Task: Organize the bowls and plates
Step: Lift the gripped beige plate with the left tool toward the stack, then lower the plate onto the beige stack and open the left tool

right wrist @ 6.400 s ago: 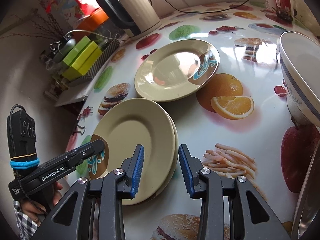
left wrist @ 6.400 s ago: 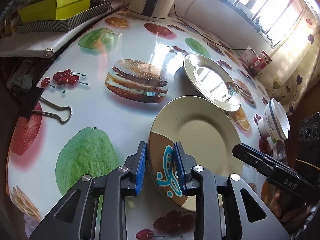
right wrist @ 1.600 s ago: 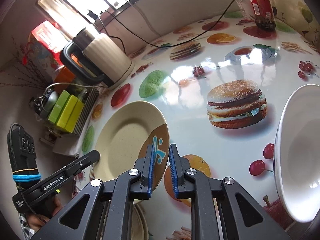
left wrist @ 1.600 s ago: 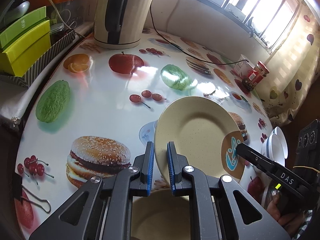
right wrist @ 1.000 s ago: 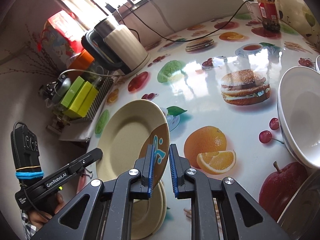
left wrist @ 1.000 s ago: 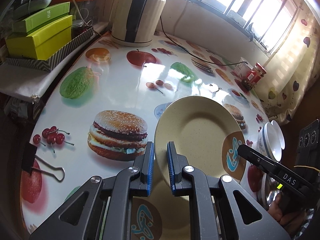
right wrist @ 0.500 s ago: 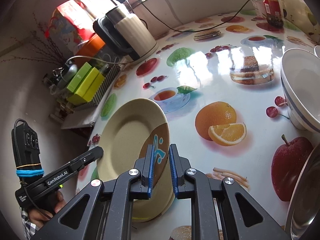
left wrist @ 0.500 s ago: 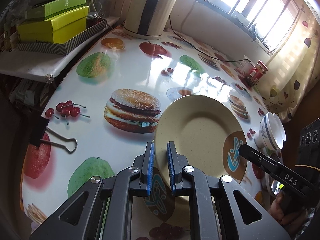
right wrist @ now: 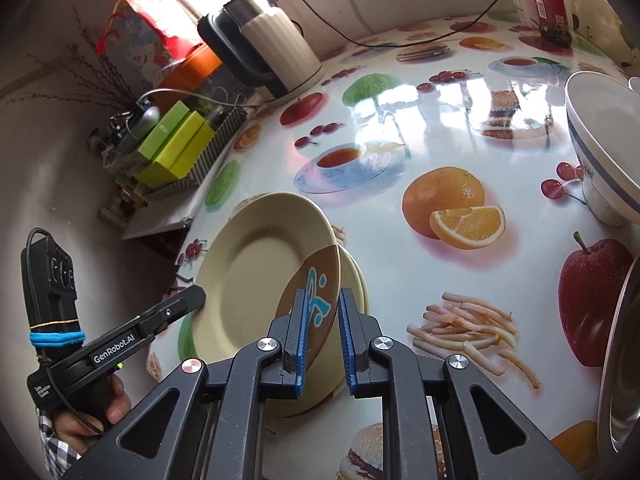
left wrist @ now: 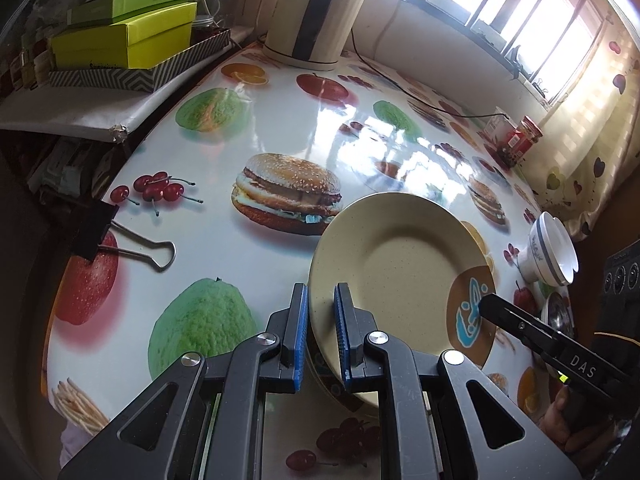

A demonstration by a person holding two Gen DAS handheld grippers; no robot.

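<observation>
A cream plate with a brown patch and a blue mark is held between both grippers, a little above the table. My left gripper is shut on its near rim in the left wrist view. My right gripper is shut on the opposite rim, at the brown patch of the plate. Under it lies a stack of like plates, mostly hidden. White bowls with a blue line stand at the right, the same bowls showing in the left wrist view.
The table has a glossy cloth printed with fruit and burgers. A kettle and green boxes stand at the back left. A binder clip lies near the left edge. A red jar and a steel dish are at the right.
Both grippers have carried the plate together back toward the stack and slightly down; it now hangs right over the stacked plates. Both stayed shut on it.
</observation>
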